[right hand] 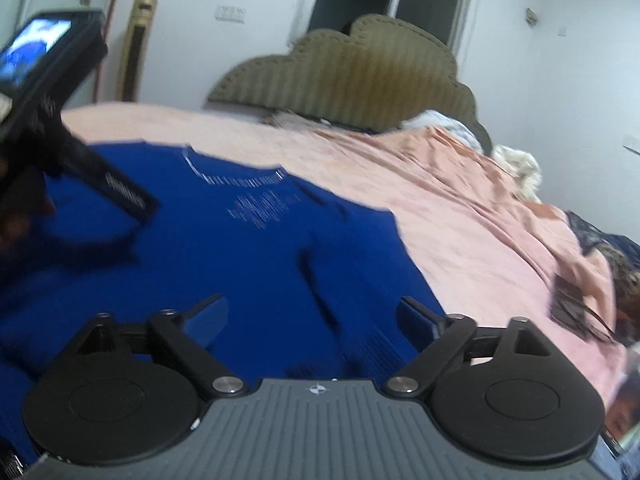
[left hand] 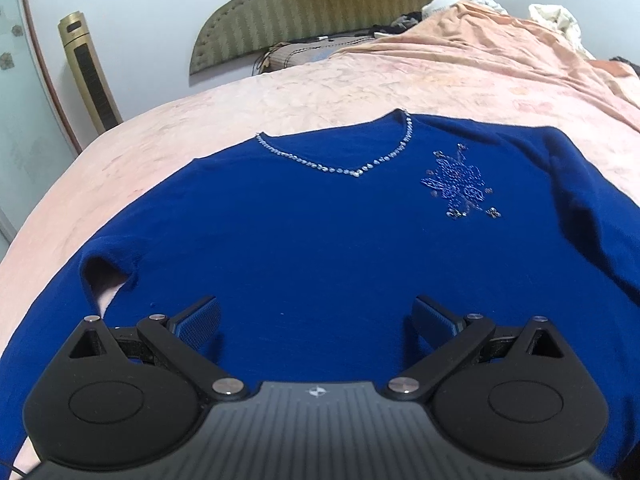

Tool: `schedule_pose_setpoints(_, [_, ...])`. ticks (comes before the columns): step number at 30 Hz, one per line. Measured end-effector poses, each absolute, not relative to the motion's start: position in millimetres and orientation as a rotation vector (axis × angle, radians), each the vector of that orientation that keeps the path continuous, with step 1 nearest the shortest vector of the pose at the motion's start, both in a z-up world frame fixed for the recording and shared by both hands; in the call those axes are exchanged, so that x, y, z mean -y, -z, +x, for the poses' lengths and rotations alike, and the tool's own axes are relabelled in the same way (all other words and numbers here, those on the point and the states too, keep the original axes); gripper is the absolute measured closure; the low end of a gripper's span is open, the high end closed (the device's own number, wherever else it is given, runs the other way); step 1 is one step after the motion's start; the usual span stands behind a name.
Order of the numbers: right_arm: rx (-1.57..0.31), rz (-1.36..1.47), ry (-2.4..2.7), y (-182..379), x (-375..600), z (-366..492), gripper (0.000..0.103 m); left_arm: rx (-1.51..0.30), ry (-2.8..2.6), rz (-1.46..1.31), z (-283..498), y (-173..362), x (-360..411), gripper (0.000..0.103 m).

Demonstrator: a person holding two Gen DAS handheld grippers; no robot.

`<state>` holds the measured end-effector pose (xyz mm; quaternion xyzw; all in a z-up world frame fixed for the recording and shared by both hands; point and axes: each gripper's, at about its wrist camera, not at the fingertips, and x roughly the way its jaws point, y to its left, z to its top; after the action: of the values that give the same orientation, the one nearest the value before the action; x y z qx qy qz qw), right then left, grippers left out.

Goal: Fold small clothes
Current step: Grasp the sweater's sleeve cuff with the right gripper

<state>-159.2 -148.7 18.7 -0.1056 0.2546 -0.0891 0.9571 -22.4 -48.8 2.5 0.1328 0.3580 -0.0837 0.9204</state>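
A royal-blue sweater (left hand: pixel 320 232) lies flat, front up, on the pink bed cover (left hand: pixel 280 96). It has a beaded V-neck (left hand: pixel 352 171) and a beaded flower motif (left hand: pixel 458 184). My left gripper (left hand: pixel 316 320) is open and empty, hovering over the sweater's lower body near the left sleeve. In the right wrist view the sweater (right hand: pixel 224 248) is blurred. My right gripper (right hand: pixel 312 320) is open and empty over the sweater's right side near its ribbed hem (right hand: pixel 380 352). The left gripper (right hand: pixel 132 200) shows at upper left in that view.
An olive padded headboard (left hand: pixel 320 12) stands at the far end. A gold tower fan (left hand: pixel 90 72) stands by the wall on the left. Crumpled bedding and clothes (left hand: pixel 556 20) lie at the far right. Dark items (right hand: pixel 580 304) lie at the bed's right edge.
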Motion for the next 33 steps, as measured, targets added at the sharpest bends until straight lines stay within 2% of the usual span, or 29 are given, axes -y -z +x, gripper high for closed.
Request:
schedule_pose_setpoints(4, [-0.590, -0.101, 0.218, -7.3, 176.2, -167.2, 0.039, -0.738, 0.184, 0.294, -24.1, -0.6, 57.0, 0.000])
schedule_pose_setpoints(7, [-0.605, -0.003, 0.191, -4.3, 188.3, -168.7, 0.040, -0.728, 0.191, 0.323, -27.0, -0.2, 60.7, 0.000])
schedule_pose_setpoints(14, [-0.614, -0.114, 0.155, 7.0, 172.4, -168.6, 0.045, -0.724, 0.182, 0.348, -28.1, 1.1, 63.9, 0.000])
schedule_pose_setpoints(16, [-0.618, -0.061, 0.162, 2.1, 180.0, -169.1, 0.077, -0.724, 0.177, 0.351, -27.8, 1.7, 64.2, 0.000])
schedule_pose_setpoints(18, [-0.619, -0.032, 0.177, -3.1, 186.5, -171.4, 0.090, -0.729, 0.176, 0.349, -27.2, 2.3, 63.6, 0.000])
schedule_pose_setpoints(19, [-0.621, 0.000, 0.172, -5.3, 193.5, -171.6, 0.093, -0.731, 0.177, 0.348, -27.4, 2.6, 63.4, 0.000])
schedule_pose_setpoints(25, [-0.533, 0.185, 0.179, -30.6, 235.8, -177.1, 0.094, -0.728, 0.168, 0.359, -27.1, 1.1, 61.7, 0.000])
schedule_pose_setpoints(33, [-0.151, 0.228, 0.335, -126.8, 331.2, -168.8, 0.094, -0.704, 0.129, 0.351, -23.2, -7.0, 50.9, 0.000])
